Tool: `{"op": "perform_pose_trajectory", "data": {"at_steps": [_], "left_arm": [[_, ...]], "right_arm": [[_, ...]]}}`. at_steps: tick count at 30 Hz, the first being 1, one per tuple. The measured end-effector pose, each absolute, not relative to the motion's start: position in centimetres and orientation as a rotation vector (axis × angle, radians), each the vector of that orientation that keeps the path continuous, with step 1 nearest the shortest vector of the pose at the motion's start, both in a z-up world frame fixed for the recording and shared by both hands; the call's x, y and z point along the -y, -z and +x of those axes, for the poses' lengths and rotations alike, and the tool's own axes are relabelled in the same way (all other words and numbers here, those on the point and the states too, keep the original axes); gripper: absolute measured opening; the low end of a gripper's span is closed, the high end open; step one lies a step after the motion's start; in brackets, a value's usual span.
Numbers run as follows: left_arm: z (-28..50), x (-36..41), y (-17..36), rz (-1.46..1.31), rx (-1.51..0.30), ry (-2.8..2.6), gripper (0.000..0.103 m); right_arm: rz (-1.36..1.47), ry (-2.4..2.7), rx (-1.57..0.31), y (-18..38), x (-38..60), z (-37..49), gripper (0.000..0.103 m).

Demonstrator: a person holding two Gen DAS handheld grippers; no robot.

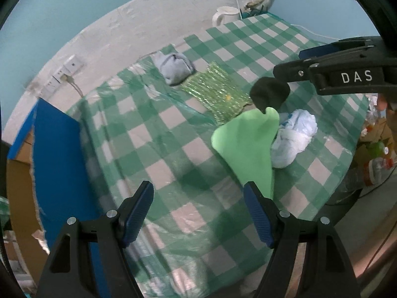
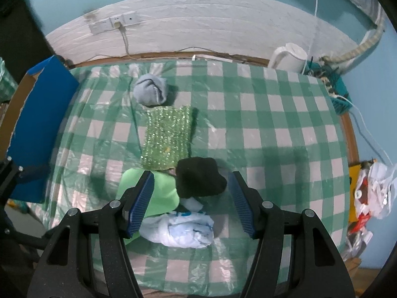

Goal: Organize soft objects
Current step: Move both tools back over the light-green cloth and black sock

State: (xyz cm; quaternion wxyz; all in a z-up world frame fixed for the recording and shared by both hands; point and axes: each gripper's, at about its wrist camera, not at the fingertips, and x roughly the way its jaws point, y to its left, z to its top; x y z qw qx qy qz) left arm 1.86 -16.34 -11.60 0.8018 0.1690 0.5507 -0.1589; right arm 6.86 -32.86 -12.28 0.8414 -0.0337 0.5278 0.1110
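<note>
Soft pile: a black bundle (image 2: 199, 177), a light green cloth (image 2: 158, 195) and a pale blue-white bundle (image 2: 182, 229) lay touching one another on the checked tablecloth (image 2: 285, 129), the black one nearest the sequined green pad (image 2: 168, 136)
Other soft thing: a grey-blue rolled bundle (image 2: 150, 90) sat just beyond the sequined green pad, on the wall side, well apart from the pile
Right gripper (image 2: 189, 198): jaws stood apart and empty, straddling the black bundle from above with both pads clear of it
Left gripper (image 1: 198, 213): jaws stood wide apart and empty over bare tablecloth, on the near side of the pad; the tail of the light green cloth passed just behind its right finger, no contact that could be told
Step in hand: judged to be the approach to a first pick from the pile, nothing yet lifted
Next move: the right gripper probably needed to sink until its pads flanked the black bundle, then close on that 1 item alone, since the green cloth lay tucked against it
Destination: likely the blue cardboard box (image 2: 37, 114) at the table edge left of the pad, though this was a guess
Open room: wide bare cloth lay right of the pad
Edges: a white kettle (image 2: 290, 58) and cables crowded the far right corner; the 2 grippers worked close together
</note>
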Motion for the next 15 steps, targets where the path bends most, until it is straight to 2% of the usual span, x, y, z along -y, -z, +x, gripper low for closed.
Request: {"op": "perform_pose_trajectory", "data": {"at_steps": [15], "left_arm": [[1.4,19.6,14.3,0.379,-1.244,0.435,0.077]], "right_arm": [[-0.074,-0.241,-1.150,14.2,33.8,7.1,0.062]]}}
